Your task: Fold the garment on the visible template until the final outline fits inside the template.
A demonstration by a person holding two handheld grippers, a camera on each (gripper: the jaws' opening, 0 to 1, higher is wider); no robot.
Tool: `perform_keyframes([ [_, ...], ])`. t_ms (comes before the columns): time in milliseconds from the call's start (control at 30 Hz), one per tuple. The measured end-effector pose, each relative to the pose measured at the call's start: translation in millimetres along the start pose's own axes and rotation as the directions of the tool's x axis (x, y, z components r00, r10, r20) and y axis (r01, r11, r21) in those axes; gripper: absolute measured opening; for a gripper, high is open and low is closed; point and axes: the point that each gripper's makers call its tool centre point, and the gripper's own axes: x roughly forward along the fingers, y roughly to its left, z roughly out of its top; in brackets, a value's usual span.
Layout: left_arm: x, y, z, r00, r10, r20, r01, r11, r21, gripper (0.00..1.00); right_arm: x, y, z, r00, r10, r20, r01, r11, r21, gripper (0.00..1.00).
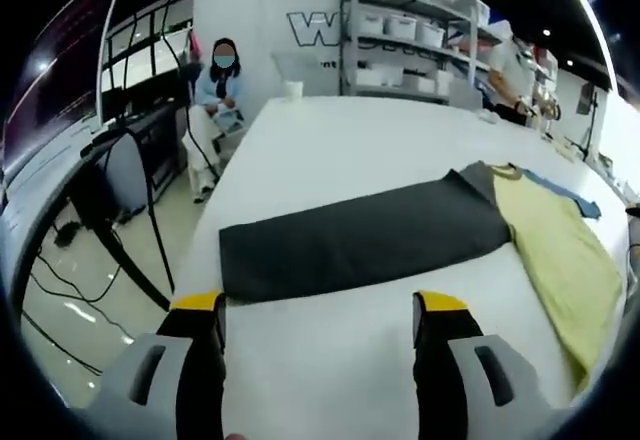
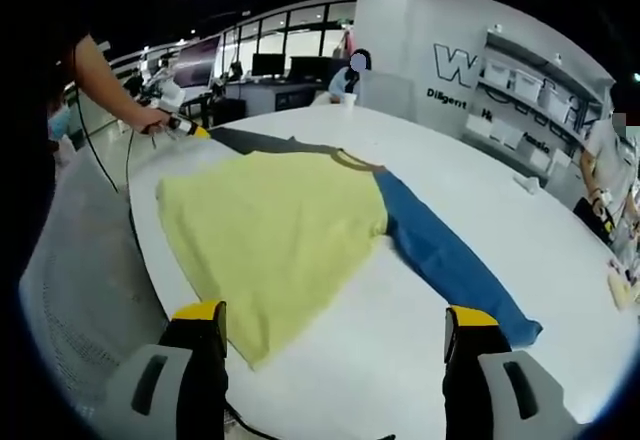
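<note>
Left gripper (image 1: 318, 312) open just short of garment's (image 1: 400, 230) dark sleeve, right gripper (image 2: 335, 322) open, yellow body just ahead.

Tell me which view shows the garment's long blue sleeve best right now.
The right gripper view: the blue sleeve lies stretched out across the white table, visible from the yellow body panel to its cuff. The left gripper view catches just a thin blue strip beyond the yellow panel, past the dark grey sleeve.

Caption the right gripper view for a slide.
Open right tool hovers over a yellow shirt with blue sleeve spread on white table.
</note>
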Motion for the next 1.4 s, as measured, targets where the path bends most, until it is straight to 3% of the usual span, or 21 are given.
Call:
perform_keyframes([
  [233, 6.1, 13.6, -0.3, 1.000, 0.025, -0.016, -0.026, 1.000, -0.016, 0.70, 1.2, 0.2, 1.6, 1.000, -0.002, -0.004, 0.002, 1.000, -0.002, 0.88],
  [733, 17.8, 20.5, -3.3, 0.998, 0.042, -0.041, -0.045, 0.996, -0.078, 0.58, -0.5, -4.0, 1.7, 1.000, -0.019, -0.012, 0.019, 1.000, 0.001, 0.89],
  [833, 33.2, 40.2, -7.3, 0.997, 0.062, -0.046, -0.066, 0.993, -0.098, 0.53, -1.8, -4.3, 1.2, 1.000, -0.022, -0.016, 0.022, 1.000, -0.002, 0.89],
  [933, 33.8, 42.1, -6.2, 0.996, 0.071, -0.046, -0.076, 0.991, -0.108, 0.48, -2.5, -6.1, 0.0, 0.999, -0.027, -0.019, 0.027, 1.000, 0.002, 0.89],
  [1233, 60.9, 71.7, -2.3, 0.994, 0.101, -0.032, -0.106, 0.973, -0.205, 0.34, -2.2, -10.0, 0.9, 0.999, -0.035, -0.027, 0.035, 0.999, 0.003, 0.89],
  [1400, 69.1, 78.8, -1.7, 0.992, 0.112, -0.056, -0.120, 0.977, -0.176, 0.25, -2.6, -10.4, 1.9, 0.999, -0.038, -0.028, 0.038, 0.999, 0.002, 0.89],
])
